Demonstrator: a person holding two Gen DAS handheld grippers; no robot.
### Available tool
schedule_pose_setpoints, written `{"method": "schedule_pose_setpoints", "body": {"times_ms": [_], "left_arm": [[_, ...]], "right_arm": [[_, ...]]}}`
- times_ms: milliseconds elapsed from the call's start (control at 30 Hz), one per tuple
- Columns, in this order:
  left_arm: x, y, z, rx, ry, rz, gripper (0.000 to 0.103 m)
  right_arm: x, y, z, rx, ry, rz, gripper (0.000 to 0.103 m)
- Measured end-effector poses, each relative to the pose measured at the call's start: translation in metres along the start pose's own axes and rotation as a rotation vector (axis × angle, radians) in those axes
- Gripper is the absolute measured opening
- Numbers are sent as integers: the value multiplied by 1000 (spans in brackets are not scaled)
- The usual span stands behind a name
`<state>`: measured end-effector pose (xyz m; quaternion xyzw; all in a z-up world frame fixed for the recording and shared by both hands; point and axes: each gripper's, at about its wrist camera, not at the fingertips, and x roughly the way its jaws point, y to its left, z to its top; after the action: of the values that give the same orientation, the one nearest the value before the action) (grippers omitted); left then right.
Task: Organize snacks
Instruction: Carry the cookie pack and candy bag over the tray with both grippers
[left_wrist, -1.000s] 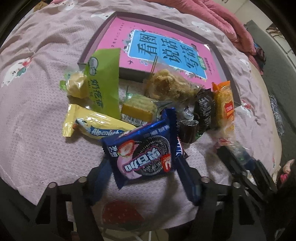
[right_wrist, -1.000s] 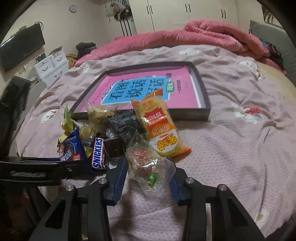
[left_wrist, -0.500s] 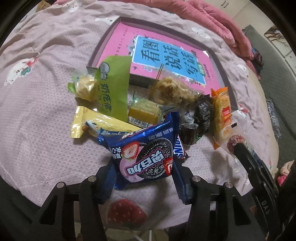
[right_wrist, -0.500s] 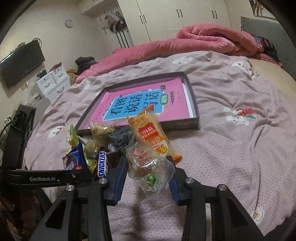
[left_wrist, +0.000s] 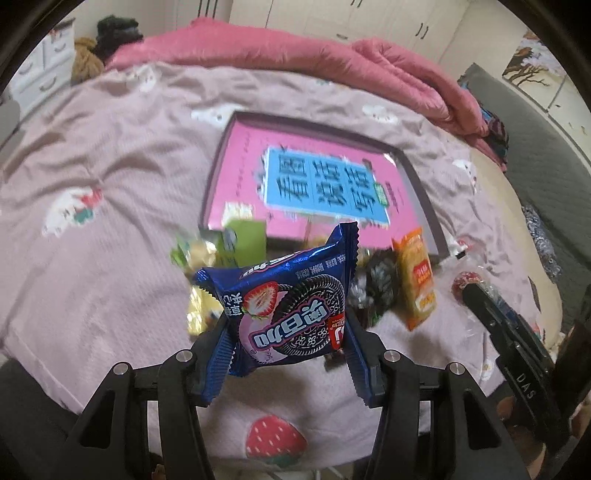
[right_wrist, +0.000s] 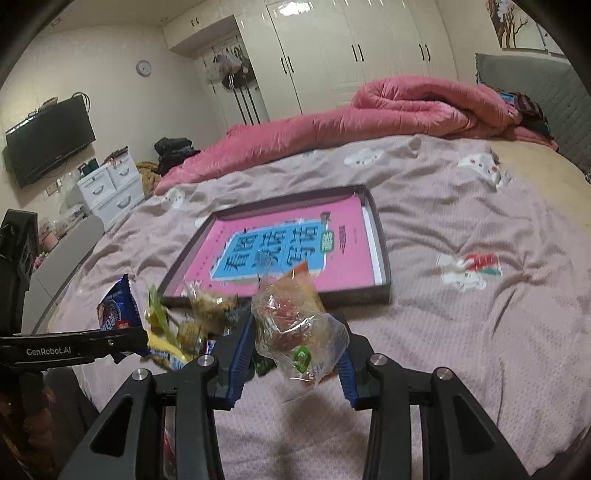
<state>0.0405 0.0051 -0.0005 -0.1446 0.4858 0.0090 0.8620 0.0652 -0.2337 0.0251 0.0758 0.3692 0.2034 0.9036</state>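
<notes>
My left gripper (left_wrist: 288, 332) is shut on a blue Oreo pack (left_wrist: 288, 302) and holds it above the bed. My right gripper (right_wrist: 295, 343) is shut on a clear bag with a red snack (right_wrist: 295, 328), also lifted; both show in the other view, the bag (left_wrist: 466, 281) at the right and the Oreo pack (right_wrist: 115, 309) at the left. The snack pile lies below: an orange packet (left_wrist: 417, 280), a green packet (left_wrist: 245, 240), a yellow packet (left_wrist: 199, 310), dark wrapped pieces (left_wrist: 380, 284). Behind it is a shallow tray (left_wrist: 218, 173) with a pink book (left_wrist: 317, 184).
A rolled pink quilt (right_wrist: 388, 114) lies at the far side of the bed. White drawers (right_wrist: 110, 184) and a TV (right_wrist: 48, 140) stand to the left, wardrobes (right_wrist: 351, 55) at the back. The bed edge runs just under both grippers.
Both grippers have risen and tilted up, lifting the Oreo pack and the clear bag off the pile. The views now take in the room beyond the bed.
</notes>
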Motion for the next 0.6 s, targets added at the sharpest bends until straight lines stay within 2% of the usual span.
{"method": "schedule_pose_setpoints", "body": {"times_ms": [300,600], "left_arm": [[-5,6,32,-14,-75,15,57],[3,7,64,-16,-138,40,57]], "right_arm": [[4,-9,24,25,-69,-21,41],[16,-19,36,51,-87,-44,41]]}}
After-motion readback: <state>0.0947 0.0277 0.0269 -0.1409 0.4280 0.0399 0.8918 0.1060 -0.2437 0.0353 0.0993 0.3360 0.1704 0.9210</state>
